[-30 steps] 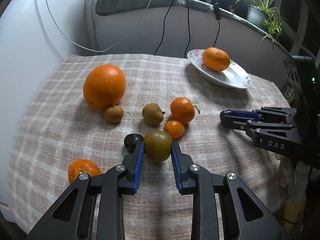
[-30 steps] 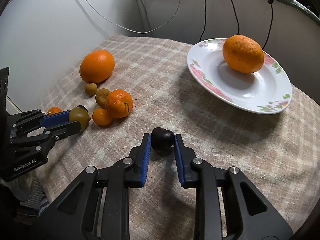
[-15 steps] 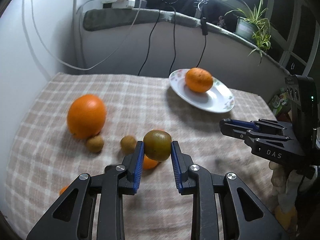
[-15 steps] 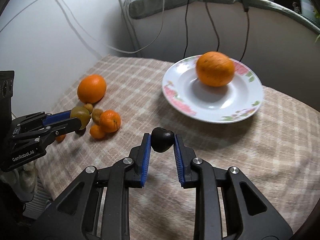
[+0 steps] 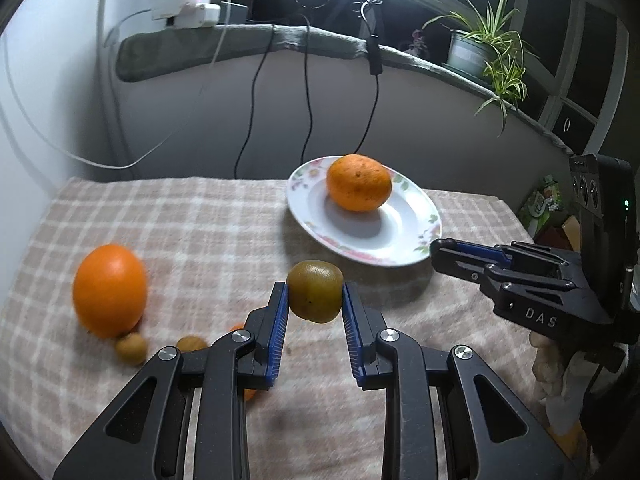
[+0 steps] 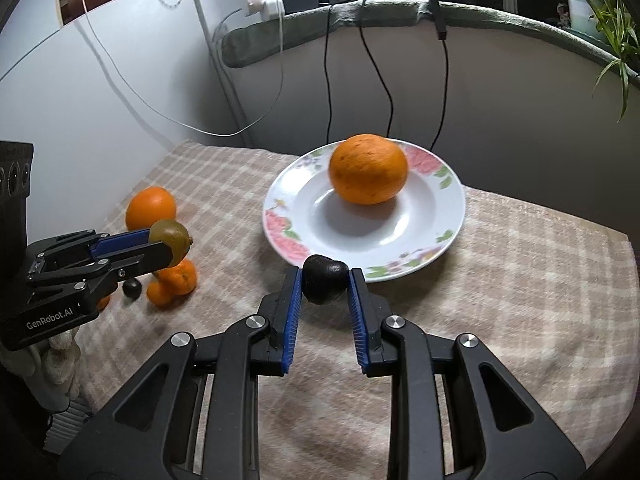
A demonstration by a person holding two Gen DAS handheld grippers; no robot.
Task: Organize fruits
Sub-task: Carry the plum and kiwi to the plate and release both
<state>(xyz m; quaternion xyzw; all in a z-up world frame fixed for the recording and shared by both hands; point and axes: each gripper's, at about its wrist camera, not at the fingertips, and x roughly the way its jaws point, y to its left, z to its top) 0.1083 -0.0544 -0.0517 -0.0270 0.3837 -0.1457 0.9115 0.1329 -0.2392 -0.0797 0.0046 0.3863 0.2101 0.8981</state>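
Observation:
My left gripper [image 5: 314, 300] is shut on a green-brown fruit [image 5: 315, 290] and holds it above the checked cloth, short of the plate. My right gripper [image 6: 324, 286] is shut on a small dark fruit [image 6: 324, 284] just in front of the flowered white plate [image 6: 440, 216]. An orange [image 6: 368, 168] lies in the plate. A large orange [image 5: 109, 290], two small brown fruits [image 5: 130, 347] and small tangerines [image 6: 173, 280] lie at the left of the cloth. A small dark fruit [image 6: 131, 288] lies beside them.
The table with the checked cloth [image 6: 520, 280] stands against a wall with hanging black cables [image 6: 376, 72] and a white cable [image 5: 80, 152]. A padded ledge [image 5: 240, 48] holds chargers and a potted plant [image 5: 480, 48]. The cloth's right edge drops off near the right gripper body.
Both grippers have risen and moved toward the plate, each with its fruit. The left gripper lifted the green-brown fruit off the cloth away from the fruit cluster.

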